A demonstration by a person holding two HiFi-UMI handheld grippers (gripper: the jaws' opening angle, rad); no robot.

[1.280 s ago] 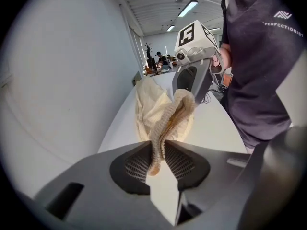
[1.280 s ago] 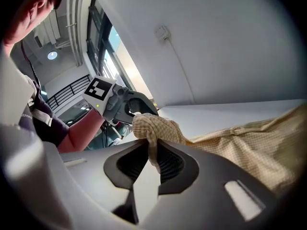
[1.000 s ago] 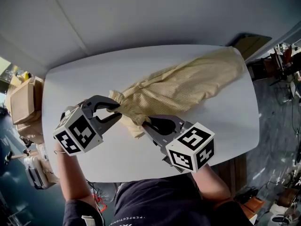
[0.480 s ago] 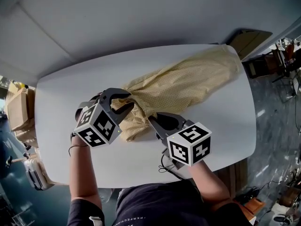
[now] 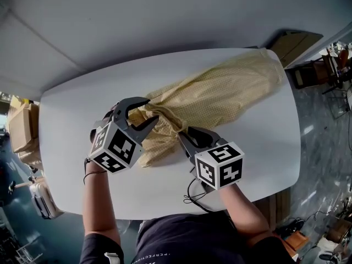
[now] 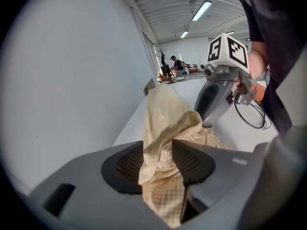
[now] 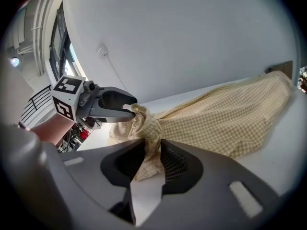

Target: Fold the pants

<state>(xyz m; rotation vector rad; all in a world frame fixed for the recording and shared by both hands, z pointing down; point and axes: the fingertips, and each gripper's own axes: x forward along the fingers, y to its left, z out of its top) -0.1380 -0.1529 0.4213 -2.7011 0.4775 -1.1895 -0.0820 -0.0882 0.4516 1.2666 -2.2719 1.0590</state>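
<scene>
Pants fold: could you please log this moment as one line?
left gripper: opening, pants loose between jaws | right gripper: opening, pinching pants

My left gripper, between its opening jaws: one bunch of the pants.
My right gripper, between its opening jaws: another bunch of them.
Ahead of both jaws: I see the rest of the pants lying along the table.
Right of my left jaws: the right gripper, near.
</scene>
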